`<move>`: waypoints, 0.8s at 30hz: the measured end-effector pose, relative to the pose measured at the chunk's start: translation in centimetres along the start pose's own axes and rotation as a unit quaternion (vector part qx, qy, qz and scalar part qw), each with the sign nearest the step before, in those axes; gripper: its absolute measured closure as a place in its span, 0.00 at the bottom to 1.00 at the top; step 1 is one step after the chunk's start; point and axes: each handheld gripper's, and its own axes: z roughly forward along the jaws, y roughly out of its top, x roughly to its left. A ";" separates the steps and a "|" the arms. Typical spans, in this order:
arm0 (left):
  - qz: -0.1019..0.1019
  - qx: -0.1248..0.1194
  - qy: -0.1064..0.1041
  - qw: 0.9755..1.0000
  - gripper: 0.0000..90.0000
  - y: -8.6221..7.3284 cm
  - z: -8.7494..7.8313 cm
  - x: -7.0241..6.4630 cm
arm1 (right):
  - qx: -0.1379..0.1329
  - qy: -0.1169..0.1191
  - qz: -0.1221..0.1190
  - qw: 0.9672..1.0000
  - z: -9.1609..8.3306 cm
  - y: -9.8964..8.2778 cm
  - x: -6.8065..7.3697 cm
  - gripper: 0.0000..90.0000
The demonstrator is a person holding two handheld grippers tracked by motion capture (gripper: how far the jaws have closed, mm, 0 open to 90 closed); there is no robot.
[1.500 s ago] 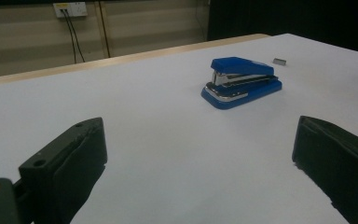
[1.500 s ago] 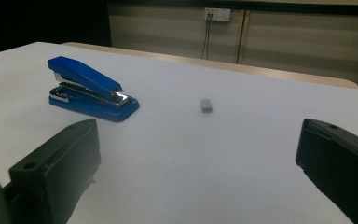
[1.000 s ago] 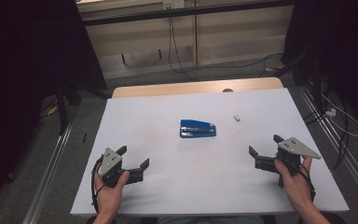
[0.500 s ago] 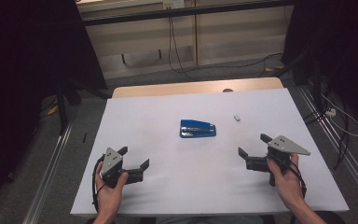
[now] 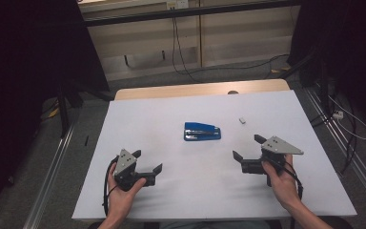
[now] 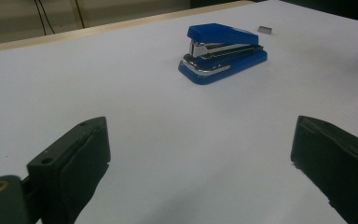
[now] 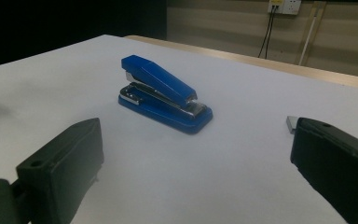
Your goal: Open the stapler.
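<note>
A blue plastic stapler with a metal magazine lies at the centre of the white tabletop, with a small grey metal block to its upper right. The left gripper sits at lower left and the right gripper at lower right, each with jaws wide apart and empty, both well short of the stapler.

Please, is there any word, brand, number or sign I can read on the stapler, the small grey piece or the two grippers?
None can be read. The blue stapler, the small grey piece, the left gripper and the right gripper show no lettering. The wall socket shows no readable mark.
</note>
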 end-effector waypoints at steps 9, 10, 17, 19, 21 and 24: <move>0.006 -0.009 0.014 1.000 0.04 0.7 1.4 -0.1 | -0.009 0.013 -0.009 1.000 1.3 0.4 -0.1 0.01; 0.004 -0.005 0.012 1.000 0.04 0.8 1.7 -0.2 | -0.009 0.013 -0.008 1.000 1.5 0.5 -0.1 0.01; 0.017 -0.013 -0.008 1.000 0.04 1.3 2.5 -0.5 | -0.008 0.014 -0.003 1.000 2.4 0.5 0.0 0.02; 0.021 -0.015 -0.009 1.000 0.04 1.4 3.0 -0.5 | -0.008 0.018 0.007 1.000 2.7 0.7 0.2 0.02; 0.023 -0.015 -0.007 1.000 0.05 1.5 3.7 -0.5 | -0.006 0.022 0.000 1.000 3.3 0.9 0.5 0.03; 0.022 -0.006 -0.014 1.000 0.05 1.6 4.7 -0.6 | -0.003 0.025 -0.005 1.000 3.8 1.0 0.7 0.05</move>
